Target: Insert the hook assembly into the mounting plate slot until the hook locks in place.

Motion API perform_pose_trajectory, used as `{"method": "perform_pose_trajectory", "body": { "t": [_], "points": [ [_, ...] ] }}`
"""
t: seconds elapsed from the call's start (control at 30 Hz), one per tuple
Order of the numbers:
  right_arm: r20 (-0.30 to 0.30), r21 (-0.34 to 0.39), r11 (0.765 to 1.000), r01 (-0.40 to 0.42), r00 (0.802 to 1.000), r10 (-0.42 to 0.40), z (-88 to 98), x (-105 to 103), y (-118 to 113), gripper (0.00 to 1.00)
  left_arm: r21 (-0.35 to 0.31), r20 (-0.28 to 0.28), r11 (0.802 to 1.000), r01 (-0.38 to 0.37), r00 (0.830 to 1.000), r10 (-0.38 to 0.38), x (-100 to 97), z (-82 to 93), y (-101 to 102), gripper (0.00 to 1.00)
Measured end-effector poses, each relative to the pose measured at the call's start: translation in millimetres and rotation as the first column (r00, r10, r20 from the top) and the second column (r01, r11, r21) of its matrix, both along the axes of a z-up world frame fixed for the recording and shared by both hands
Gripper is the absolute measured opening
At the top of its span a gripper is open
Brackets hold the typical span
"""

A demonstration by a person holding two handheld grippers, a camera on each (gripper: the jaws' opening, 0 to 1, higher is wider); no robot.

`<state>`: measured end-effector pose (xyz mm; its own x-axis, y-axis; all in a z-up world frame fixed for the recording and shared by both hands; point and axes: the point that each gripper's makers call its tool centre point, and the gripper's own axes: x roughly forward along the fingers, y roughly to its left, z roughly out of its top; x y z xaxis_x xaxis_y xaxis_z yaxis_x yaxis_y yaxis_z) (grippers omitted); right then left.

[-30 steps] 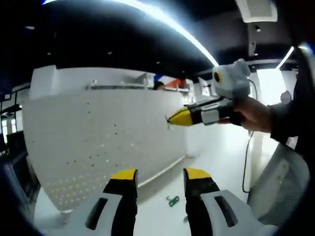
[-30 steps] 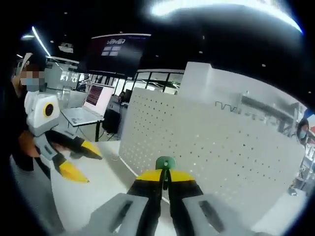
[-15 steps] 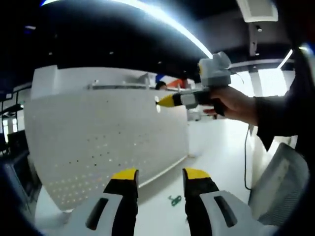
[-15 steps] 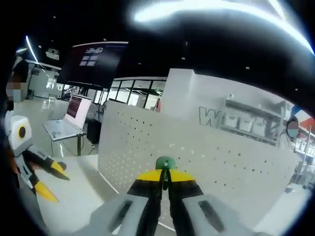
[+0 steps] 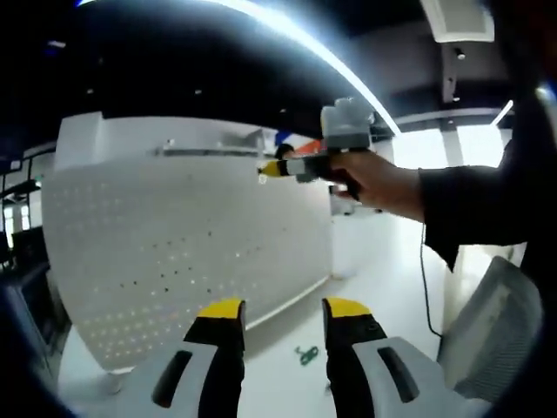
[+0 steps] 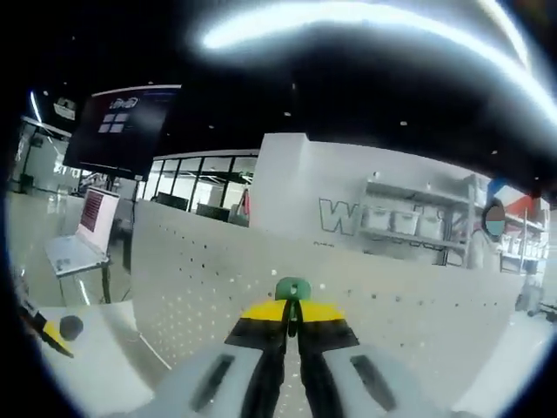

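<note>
Green hook [image 6: 292,288] pinched at twelve o'clock in closed right gripper [image 6: 291,315], facing pegboard [image 6: 209,279]; left gripper [image 5: 283,306] empty, jaws apart.

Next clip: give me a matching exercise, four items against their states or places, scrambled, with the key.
Items
1. left gripper
2. right gripper
3. small green hook in the right gripper view
4. second small green hook in the left gripper view

States or places
A. lying on the white tabletop, in front of the white perforated pegboard panel
B. jaws apart, nothing between them
C. pinched between yellow-tipped jaws, close to the pegboard
D. jaws closed, raised near the top of the pegboard

Pairs: 1-B, 2-D, 3-C, 4-A
</note>
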<state>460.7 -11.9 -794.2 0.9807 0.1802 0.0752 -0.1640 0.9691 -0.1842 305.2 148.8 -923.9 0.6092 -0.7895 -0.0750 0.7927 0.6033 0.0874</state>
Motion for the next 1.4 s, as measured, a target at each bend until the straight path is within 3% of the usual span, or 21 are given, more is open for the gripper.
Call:
{"method": "perform_pose_trajectory", "body": {
  "t": [0.3,0.57,0.97,1.4],
  "points": [
    [0.008,0.015,0.998,0.064,0.998,-0.064,2.0,21.2,-17.2,0.01,-0.01,-0.01,1.0,0.002,1.0,-0.002,1.1,-0.4,0.6,0.36],
    [-0.004,-0.007,0.997,0.072,0.997,-0.072,-4.0,30.8,-17.1,0.01,-0.01,-0.022,1.0,0.017,1.0,-0.017,0.2,-2.8,-2.3,0.35],
    [0.011,-0.018,0.995,0.099,0.995,-0.099,-3.8,33.6,-17.1,0.01,-0.028,-0.031,1.0,0.01,0.999,-0.011,1.4,-1.0,1.2,0.34],
    [0.035,0.02,0.994,0.105,0.994,-0.106,-4.6,33.6,-15.8,0.01,-0.02,-0.033,1.0,0.014,0.999,-0.014,0.8,-2.5,1.1,0.32]
  ]
}}
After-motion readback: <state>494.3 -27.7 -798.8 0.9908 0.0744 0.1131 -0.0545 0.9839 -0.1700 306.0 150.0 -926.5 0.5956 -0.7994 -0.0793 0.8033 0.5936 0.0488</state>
